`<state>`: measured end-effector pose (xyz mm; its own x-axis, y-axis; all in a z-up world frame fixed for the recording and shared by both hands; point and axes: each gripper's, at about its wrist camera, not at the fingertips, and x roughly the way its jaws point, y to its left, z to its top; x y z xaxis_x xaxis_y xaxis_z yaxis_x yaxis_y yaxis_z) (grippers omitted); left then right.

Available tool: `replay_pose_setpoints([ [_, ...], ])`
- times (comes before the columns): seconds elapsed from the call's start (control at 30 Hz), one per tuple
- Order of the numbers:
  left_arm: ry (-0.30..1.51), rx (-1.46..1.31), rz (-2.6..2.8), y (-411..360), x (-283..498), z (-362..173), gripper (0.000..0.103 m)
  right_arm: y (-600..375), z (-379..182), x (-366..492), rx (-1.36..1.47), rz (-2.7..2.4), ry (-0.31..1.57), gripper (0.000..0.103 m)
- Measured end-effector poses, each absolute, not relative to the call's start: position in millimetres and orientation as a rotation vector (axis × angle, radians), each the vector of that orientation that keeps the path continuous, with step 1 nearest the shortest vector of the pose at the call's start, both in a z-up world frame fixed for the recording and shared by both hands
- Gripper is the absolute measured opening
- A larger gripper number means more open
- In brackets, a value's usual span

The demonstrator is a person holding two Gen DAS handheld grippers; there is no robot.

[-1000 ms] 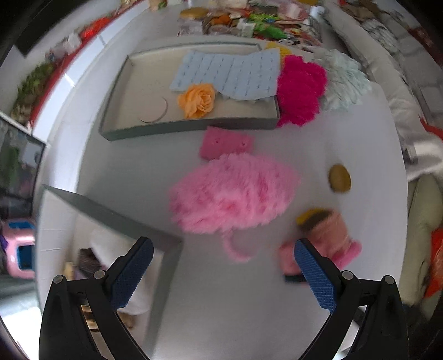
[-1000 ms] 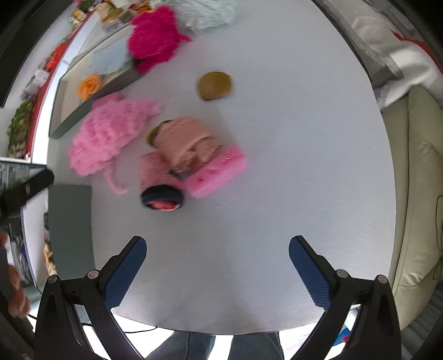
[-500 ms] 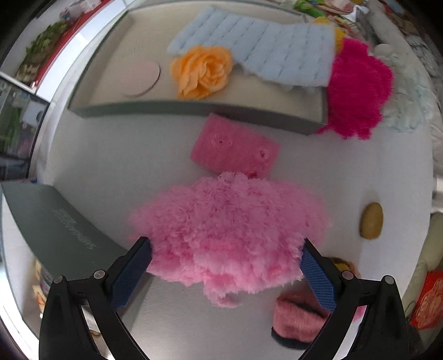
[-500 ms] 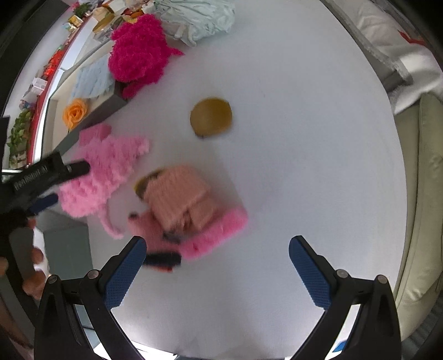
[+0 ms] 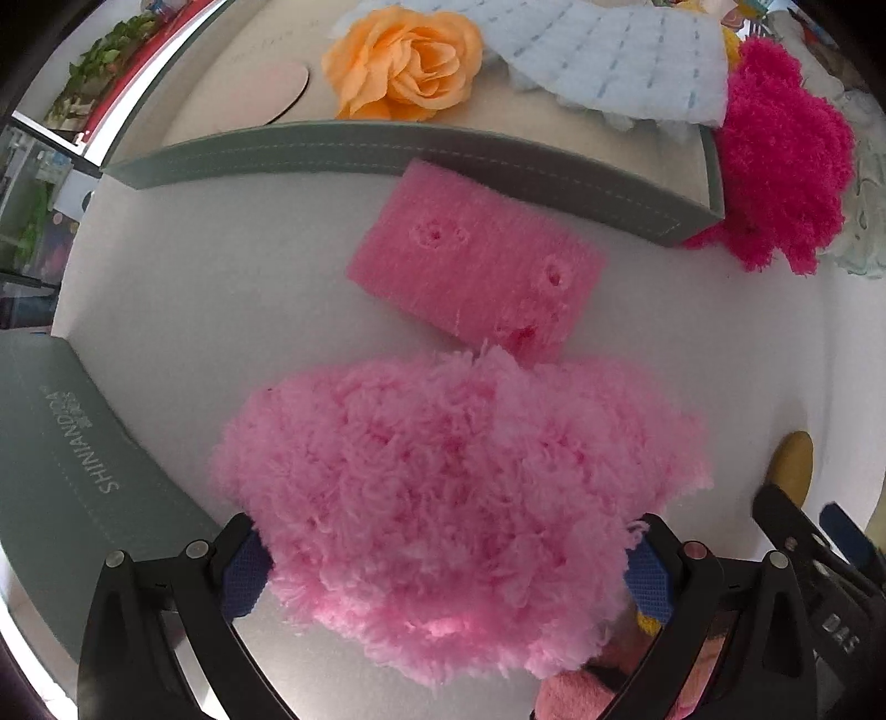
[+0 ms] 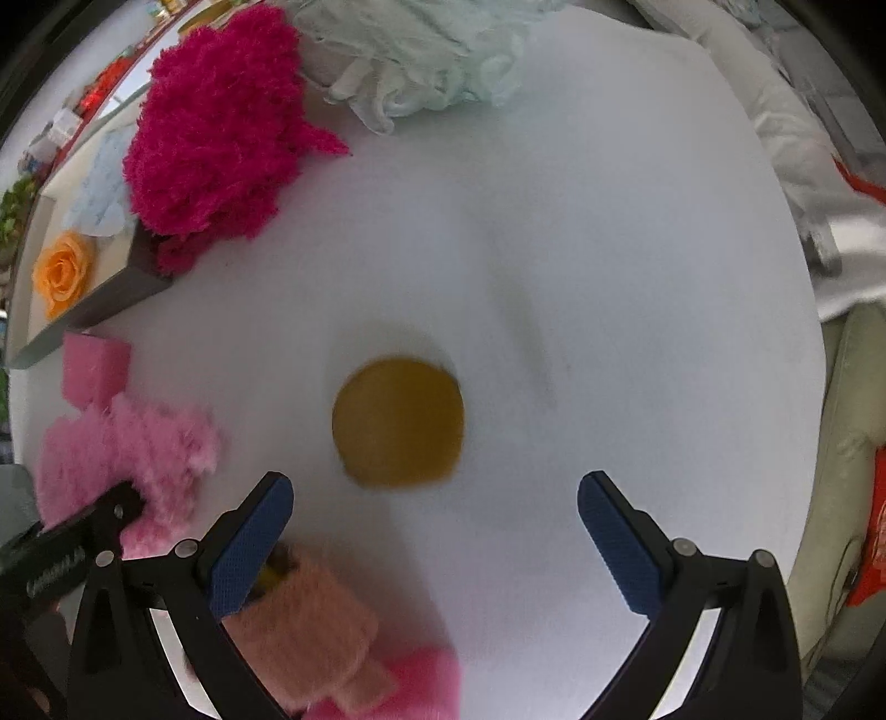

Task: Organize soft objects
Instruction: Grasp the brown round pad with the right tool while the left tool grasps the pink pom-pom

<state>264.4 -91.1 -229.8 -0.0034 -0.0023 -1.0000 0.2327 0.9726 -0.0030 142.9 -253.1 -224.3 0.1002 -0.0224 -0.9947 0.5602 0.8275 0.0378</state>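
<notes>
A fluffy light-pink piece (image 5: 454,498) lies on the white table between the wide-apart fingers of my left gripper (image 5: 446,576), which is open; the blue pads sit at the fluff's edges. The same piece shows at the left of the right wrist view (image 6: 127,454). Just beyond it lies a pink sponge (image 5: 476,271), in front of the grey tray (image 5: 387,149). My right gripper (image 6: 437,548) is open, with a mustard-yellow round pad (image 6: 398,423) on the table just ahead of its fingertips. A peach knitted piece (image 6: 299,637) lies under its left finger.
The tray holds an orange fabric rose (image 5: 404,66), a light-blue quilted cloth (image 5: 609,55) and a round disc. A magenta fluffy piece (image 6: 216,138) hangs over the tray's corner, beside a pale mint cloth (image 6: 421,50). A grey box lid (image 5: 66,471) lies at the left.
My left gripper has moved forward and down until the light-pink fluff sits between its fingers. My right gripper has moved forward past the peach knitted pile towards the yellow pad.
</notes>
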Motion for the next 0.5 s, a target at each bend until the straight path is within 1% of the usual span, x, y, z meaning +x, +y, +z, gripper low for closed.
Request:
replay_pose_setpoints([
  [0.27, 1.566, 0.165, -0.183, -84, 264, -230, 0.103, -243, -240, 169, 0.372, -0.401, 1.432, 0.103],
  [0.33, 1.572, 0.177, -0.191, -85, 266, -231, 0.103, -242, -239, 170, 0.372, -0.398, 1.433, 0.1],
  [0.37, 1.568, 0.184, -0.197, -85, 268, -231, 0.103, -242, -237, 170, 0.373, -0.401, 1.43, 0.094],
  [0.4, 1.565, 0.189, -0.204, -84, 269, -231, 0.103, -242, -234, 168, 0.374, -0.406, 1.421, 0.082],
  [0.43, 1.563, 0.19, -0.211, -86, 269, -230, 0.101, -241, -231, 168, 0.374, -0.41, 1.412, 0.075],
  [0.47, 1.562, 0.191, -0.222, -87, 270, -230, 0.095, -239, -226, 168, 0.373, -0.411, 1.404, 0.052],
  [0.5, 1.56, 0.191, -0.235, -90, 269, -230, 0.093, -239, -222, 168, 0.38, -0.404, 1.399, 0.05],
])
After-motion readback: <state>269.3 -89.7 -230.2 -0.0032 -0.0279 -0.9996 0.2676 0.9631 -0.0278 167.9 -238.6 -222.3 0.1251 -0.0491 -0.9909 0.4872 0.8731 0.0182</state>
